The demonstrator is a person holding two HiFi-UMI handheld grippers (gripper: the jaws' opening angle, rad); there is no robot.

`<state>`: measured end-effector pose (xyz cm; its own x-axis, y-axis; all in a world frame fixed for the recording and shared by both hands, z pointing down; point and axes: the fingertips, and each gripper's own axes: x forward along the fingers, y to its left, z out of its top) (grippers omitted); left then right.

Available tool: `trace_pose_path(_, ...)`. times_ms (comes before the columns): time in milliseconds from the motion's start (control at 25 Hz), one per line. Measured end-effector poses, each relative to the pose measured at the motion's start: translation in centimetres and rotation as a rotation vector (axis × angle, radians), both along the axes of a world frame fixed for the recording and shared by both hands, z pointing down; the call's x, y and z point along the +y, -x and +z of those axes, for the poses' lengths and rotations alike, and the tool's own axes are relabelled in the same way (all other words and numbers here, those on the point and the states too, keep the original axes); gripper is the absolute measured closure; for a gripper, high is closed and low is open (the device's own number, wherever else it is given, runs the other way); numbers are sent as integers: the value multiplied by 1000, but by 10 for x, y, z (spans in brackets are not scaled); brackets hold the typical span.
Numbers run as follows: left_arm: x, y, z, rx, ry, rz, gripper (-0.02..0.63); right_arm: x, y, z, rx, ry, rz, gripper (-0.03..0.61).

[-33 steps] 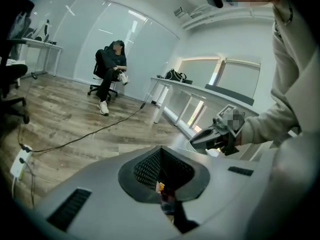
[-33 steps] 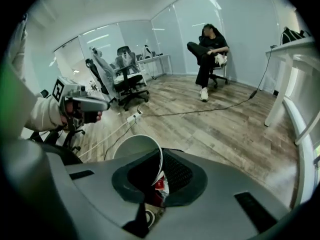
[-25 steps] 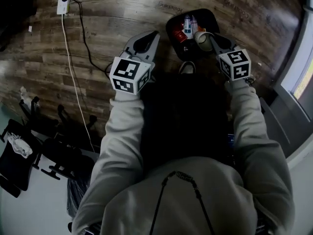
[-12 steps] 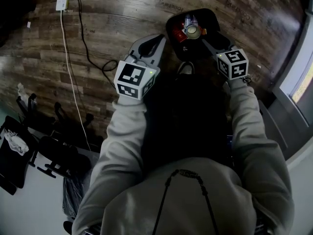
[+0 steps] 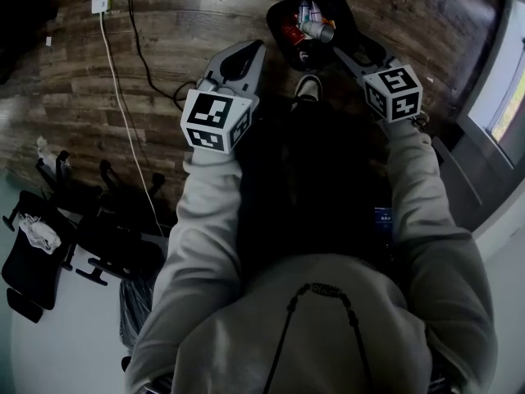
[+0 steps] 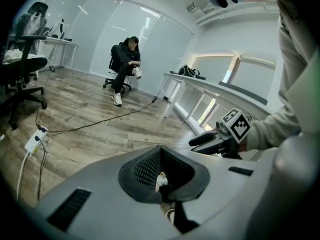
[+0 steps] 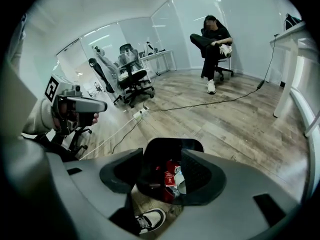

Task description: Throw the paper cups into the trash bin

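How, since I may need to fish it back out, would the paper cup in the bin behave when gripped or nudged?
The paper cup lies on its side on other rubbish in the bin, so a nudge would probably roll it. Being thin paper, it is likely light and would dent under a firm squeeze.

Pale grey sweatshirt [image 5: 344,318] with a dark cord [image 5: 283,335] hanging at the neck, long loose grey sleeves [image 5: 205,220], dark trousers [image 5: 312,179], white-and-dark sneaker [image 5: 308,89], left gripper [image 5: 253,50] and right gripper [image 5: 351,46] in smooth grey shells, black meshed pads [image 6: 147,169], each with a black-and-white marker cube [image 5: 216,121].
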<state>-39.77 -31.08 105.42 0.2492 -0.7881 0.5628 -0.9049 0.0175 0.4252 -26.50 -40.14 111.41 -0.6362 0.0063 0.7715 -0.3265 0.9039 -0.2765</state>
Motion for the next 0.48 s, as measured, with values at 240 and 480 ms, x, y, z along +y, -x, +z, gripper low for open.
trace_pose_path(240, 25, -15, -106, 27, 18, 26, 618, 32, -6, -109, -16, 60, -8, 364)
trace_pose_path(480, 46, -19, -191, -1, 42, 27, 618, 45, -18, -202, -20, 61, 51, 558)
